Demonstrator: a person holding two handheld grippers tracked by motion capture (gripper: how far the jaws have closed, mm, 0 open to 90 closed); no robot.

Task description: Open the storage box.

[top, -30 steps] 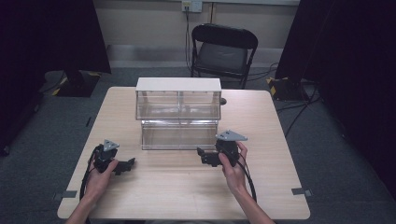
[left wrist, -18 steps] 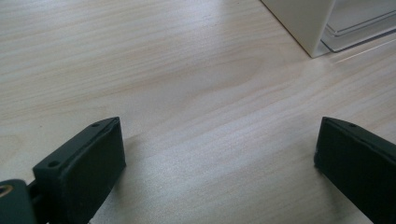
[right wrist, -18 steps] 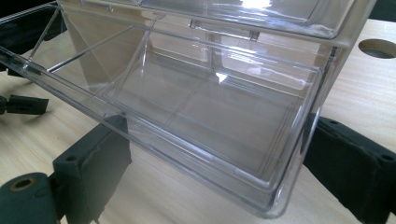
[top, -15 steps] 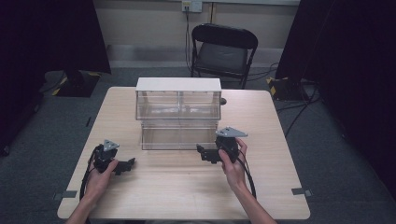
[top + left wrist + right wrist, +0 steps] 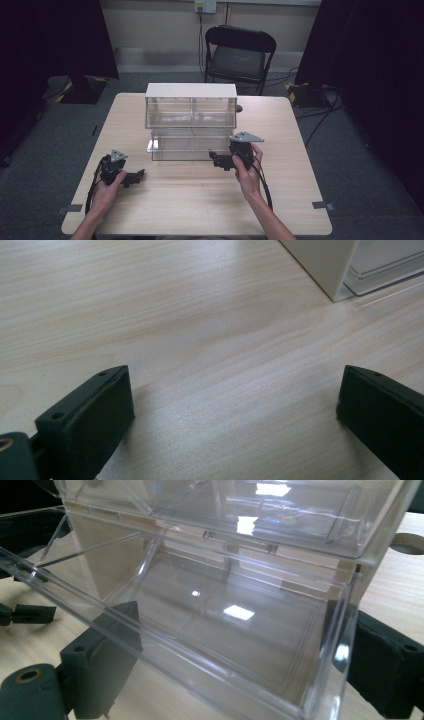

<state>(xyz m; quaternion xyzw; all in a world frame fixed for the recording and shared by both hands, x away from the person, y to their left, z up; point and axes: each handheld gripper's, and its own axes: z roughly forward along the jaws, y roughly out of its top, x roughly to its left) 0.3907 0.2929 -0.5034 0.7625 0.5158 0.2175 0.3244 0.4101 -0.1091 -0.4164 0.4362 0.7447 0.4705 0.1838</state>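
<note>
Right gripper (image 5: 216,160) jaws wide open, straddling pulled-out clear drawer (image 5: 220,630), gripping nothing; careless squeeze might crack thin wall. Left gripper (image 5: 136,176) open, empty, on table (image 5: 200,200).

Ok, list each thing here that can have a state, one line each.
Left gripper: open, empty, low over the table.
Right gripper: open, fingers either side of the drawer's front corner.
Lower drawer: pulled out, empty.
Upper drawers: pushed in.
Chair: unfolded, empty.

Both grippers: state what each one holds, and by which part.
Nothing is held. The left gripper is open over bare table. The right gripper stands open around the clear drawer's front corner, not clamped.
</note>
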